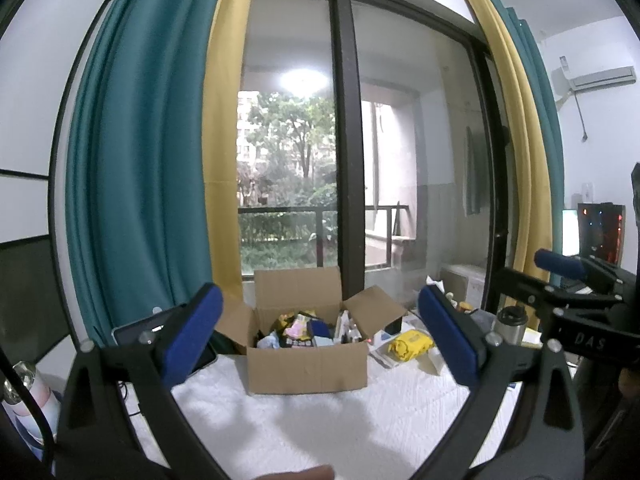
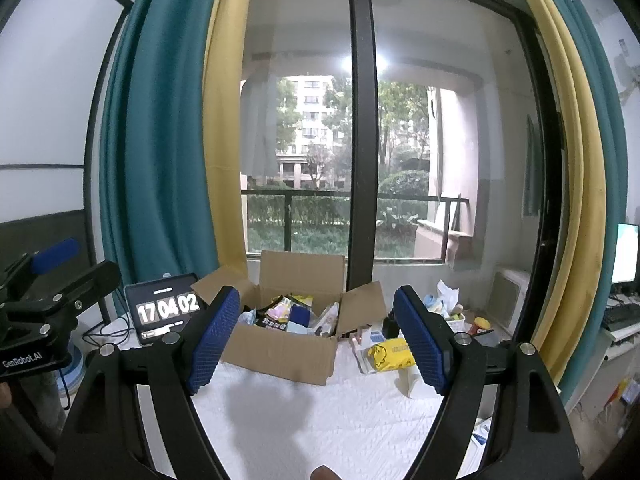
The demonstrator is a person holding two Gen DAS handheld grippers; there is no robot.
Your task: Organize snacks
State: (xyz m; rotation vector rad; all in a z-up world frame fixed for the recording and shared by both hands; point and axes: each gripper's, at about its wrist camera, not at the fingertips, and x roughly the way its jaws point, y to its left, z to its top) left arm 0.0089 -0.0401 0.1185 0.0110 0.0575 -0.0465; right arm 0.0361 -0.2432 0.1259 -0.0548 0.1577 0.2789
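Note:
An open cardboard box [image 1: 306,368] stands on the white table, flaps up, filled with several mixed snack packets [image 1: 298,330]. It also shows in the right wrist view [image 2: 280,354] with its snacks [image 2: 294,314]. A yellow snack bag [image 1: 410,343] lies on the table right of the box, also seen in the right wrist view [image 2: 390,354]. My left gripper [image 1: 320,340] is open and empty, held above the table in front of the box. My right gripper [image 2: 316,340] is open and empty, also short of the box.
A tablet clock [image 2: 166,310] stands left of the box. Clutter, a small basket [image 2: 450,314] and a metal cup [image 1: 510,320] sit at the right. The white table cover [image 1: 320,424] spreads in front. Curtains and a glass door are behind.

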